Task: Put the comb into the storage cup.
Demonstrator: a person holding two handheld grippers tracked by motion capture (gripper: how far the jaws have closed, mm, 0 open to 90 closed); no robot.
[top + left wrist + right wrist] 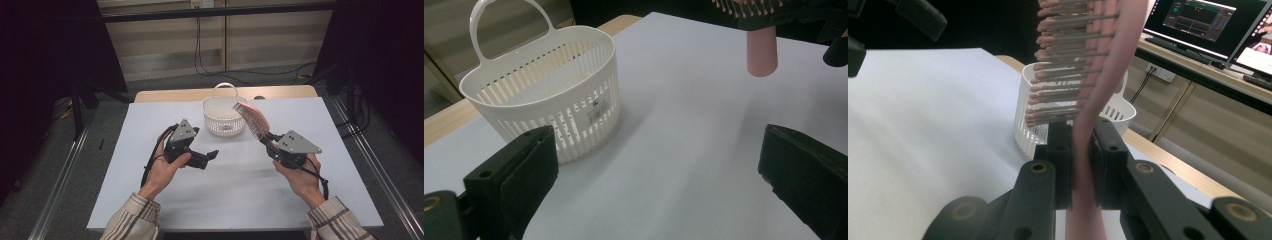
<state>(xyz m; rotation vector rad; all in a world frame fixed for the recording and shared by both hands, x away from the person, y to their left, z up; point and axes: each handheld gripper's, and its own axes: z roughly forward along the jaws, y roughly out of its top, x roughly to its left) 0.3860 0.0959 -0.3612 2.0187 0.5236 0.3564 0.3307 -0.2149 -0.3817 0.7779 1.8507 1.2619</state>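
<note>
Two grippers: right gripper (1083, 150) clamps the pink hairbrush (1098, 95), left gripper (659, 170) gapes empty.

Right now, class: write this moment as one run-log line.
right gripper: shut on pink hairbrush, held beside white basket | left gripper: open, empty | hairbrush not yet in basket

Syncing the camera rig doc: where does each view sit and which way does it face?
High view: above the person's side, looking down the table; both hands, sleeves, claws.
Left gripper view: on the left claw, facing the white basket; jaws apart.
Right gripper view: on the right claw, jaws clamping the pink hairbrush.
All share basket and hairbrush.
</note>
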